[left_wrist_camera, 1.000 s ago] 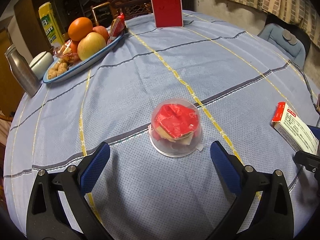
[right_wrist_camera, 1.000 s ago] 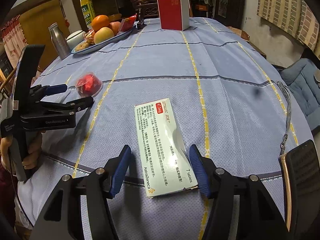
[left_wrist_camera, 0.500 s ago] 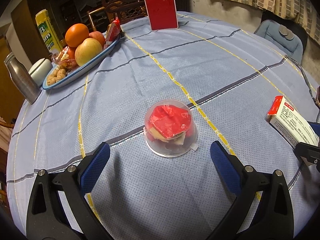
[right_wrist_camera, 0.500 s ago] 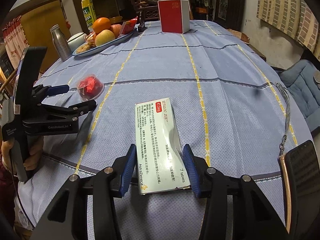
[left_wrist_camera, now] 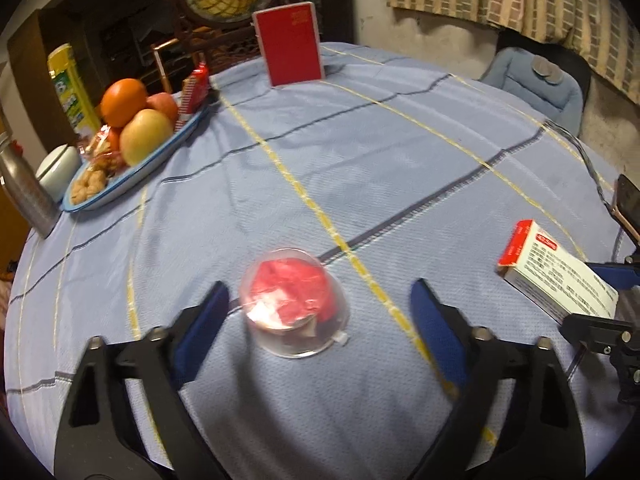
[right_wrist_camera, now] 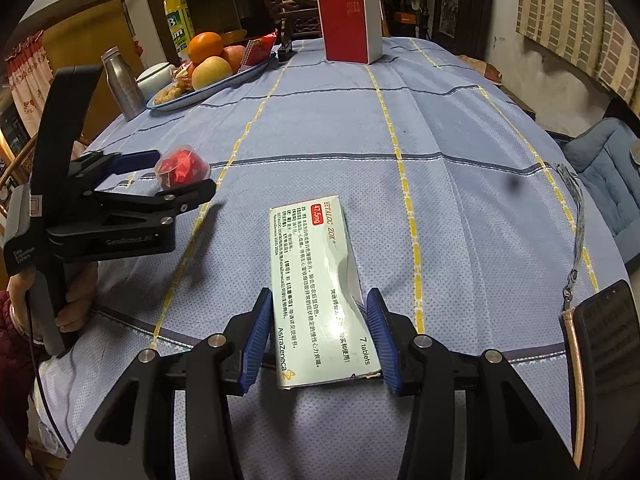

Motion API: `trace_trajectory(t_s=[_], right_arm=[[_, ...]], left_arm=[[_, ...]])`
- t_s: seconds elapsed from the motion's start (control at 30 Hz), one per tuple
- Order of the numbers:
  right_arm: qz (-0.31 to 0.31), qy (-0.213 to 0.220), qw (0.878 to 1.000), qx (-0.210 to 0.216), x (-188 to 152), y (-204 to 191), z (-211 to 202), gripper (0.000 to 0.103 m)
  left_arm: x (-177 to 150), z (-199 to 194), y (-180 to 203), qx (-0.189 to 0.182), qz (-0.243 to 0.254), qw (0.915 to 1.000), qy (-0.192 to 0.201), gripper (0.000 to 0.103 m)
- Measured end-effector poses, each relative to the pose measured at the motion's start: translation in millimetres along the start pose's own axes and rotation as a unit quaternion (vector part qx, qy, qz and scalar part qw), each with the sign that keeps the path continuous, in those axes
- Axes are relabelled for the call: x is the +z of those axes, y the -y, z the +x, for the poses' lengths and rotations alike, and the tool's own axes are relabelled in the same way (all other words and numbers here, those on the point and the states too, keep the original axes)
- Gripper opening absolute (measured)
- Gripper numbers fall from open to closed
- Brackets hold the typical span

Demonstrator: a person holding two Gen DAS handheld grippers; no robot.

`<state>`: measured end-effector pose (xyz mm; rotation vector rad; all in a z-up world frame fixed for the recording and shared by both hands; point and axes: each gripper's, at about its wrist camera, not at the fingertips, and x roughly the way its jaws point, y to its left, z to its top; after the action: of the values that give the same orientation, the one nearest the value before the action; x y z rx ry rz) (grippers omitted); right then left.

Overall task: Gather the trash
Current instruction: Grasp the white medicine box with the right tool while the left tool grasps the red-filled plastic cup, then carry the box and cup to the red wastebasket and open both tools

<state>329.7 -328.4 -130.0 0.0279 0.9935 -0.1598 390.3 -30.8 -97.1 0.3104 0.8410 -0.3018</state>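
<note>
A clear plastic cup stuffed with red wrapper scraps stands upside down on the blue tablecloth. My left gripper is open, its blue pads on either side of the cup, not touching it. The cup also shows in the right wrist view. A white medicine box lies flat on the cloth. My right gripper has closed onto the near end of the box, both pads against its long edges. The box also shows at the right of the left wrist view.
A tray of fruit and snacks sits at the far left beside a metal flask and a white bowl. A red box stands at the far edge. A phone with a strap lies near right.
The left gripper moved forward, so the cup now sits between its pads. The right gripper narrowed step by step until its pads met the sides of the medicine box.
</note>
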Motion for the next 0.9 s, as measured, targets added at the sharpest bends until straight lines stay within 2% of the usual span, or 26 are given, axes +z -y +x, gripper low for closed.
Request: trace_trajectory(t_s=[0.13,0.6,0.73,0.9], right_arm=[[0.0,0.0,1.0,0.0,0.1,0.5,0.2,0.048],[0.014,0.01,1.0,-0.002,0.0,6.5,-2.5,0.048],[0.023,0.048,0.999,-0.01,-3.2,8.0,-16.1,0.048],[0.05,0.073,0.996,0.013,-18.4,12.8,-33.8,0.048]], left_arm=[[-0.3,0.9,-2.2,-0.019,-0.008,0.9998,-0.002,0.052],[-6.7,-39.9,12.3,0.01,0.014,0.9971,0.075,0.052],[-10.0,-55.3,11.7,0.021,0.007,0.9951,0.096,0.052],[-19.3,-78.4,16.6,0.024,0.0,0.9929,0.117,0.051]])
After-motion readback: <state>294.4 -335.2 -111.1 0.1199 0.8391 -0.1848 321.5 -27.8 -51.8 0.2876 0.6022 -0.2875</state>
